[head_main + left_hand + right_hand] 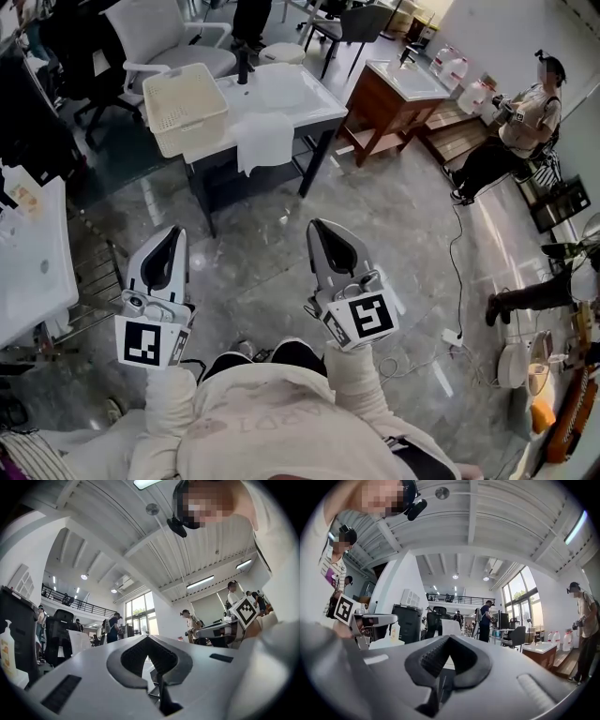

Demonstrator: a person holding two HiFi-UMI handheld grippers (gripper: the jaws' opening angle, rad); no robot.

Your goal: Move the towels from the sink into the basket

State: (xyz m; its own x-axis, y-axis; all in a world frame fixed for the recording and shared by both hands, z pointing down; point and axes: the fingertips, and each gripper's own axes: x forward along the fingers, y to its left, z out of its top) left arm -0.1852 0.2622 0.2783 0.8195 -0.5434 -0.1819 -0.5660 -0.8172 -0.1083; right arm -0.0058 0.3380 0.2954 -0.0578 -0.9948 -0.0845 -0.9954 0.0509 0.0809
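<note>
— White towel (264, 139) dead ahead, draped over the front edge of the sink (298, 86) and hanging down past the lip of the white top. It's outside the basket (185, 111).

— And the basket itself?

— Cream plastic with slatted walls, on the left end of that same top, just beside the towel's upper corner. A black faucet (245, 66) stands behind the basin.

— On to the tongs. How's the left gripper (173, 234)?

— Held low over the grey marble floor (253, 281), well short of the sink stand, tip pointing toward it. Its own view shows the two jaws pressed together at the tip. Only the moulded hollow sits between the pads, and nothing is caught in it.

— And the right gripper (322, 228)?

— Same story: jaws fully closed and empty. It's held alongside the left one with bare floor between the pair, and its marker cube (364, 317) faces up at the head camera.

— So neither is touching the towel.

— Nowhere near. Both are well apart from sink, towel and basket.

— What else is around?

— A wooden vanity (394, 94) stands right of the sink, and a person (520, 122) sits beyond it by the wall. A white office chair (173, 37) is behind the basket. Whether more cloth lies down in the basin, I can't tell from this angle.
</note>
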